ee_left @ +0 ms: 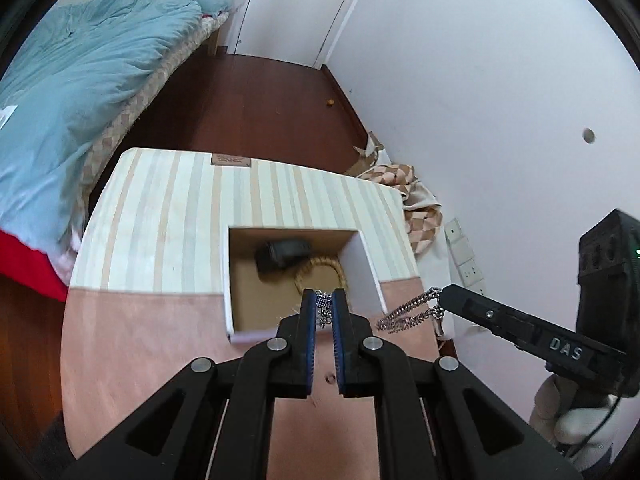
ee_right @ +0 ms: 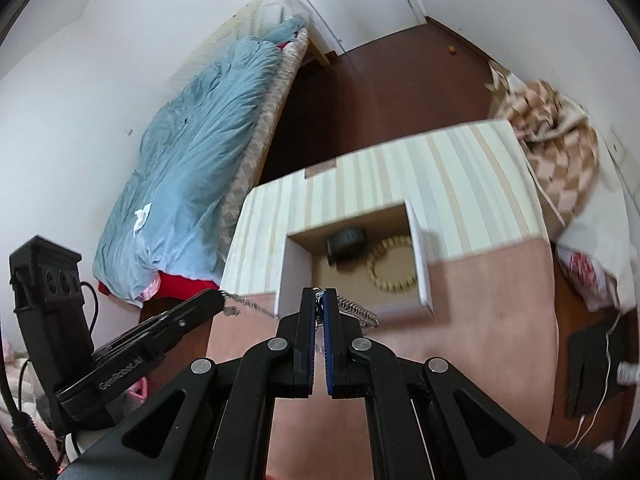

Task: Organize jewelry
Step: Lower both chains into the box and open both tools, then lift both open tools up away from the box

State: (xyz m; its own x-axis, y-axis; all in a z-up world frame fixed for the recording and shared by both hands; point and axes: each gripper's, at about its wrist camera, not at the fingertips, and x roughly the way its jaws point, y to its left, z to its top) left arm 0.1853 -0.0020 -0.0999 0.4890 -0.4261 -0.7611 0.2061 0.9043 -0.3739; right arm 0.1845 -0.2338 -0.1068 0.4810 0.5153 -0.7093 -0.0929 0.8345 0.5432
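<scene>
A silver chain [ee_left: 404, 315] hangs stretched between my two grippers above the pink table top. My left gripper [ee_left: 324, 300] is shut on one end of it, just over the front edge of an open white box [ee_left: 228, 280]. My right gripper [ee_right: 319, 298] is shut on the other end of the chain [ee_right: 356, 308]; it shows in the left wrist view [ee_left: 444, 300] at the right. Inside the box lie a gold beaded bracelet [ee_right: 392, 270] and a dark watch-like object [ee_right: 346, 244].
The box sits on a low table with a striped and pink cloth [ee_left: 160, 208]. A bed with a blue duvet [ee_left: 80, 80] stands at the left. A checkered cloth [ee_right: 560, 144] lies by the wall at the right. The floor [ee_left: 260, 100] is dark wood.
</scene>
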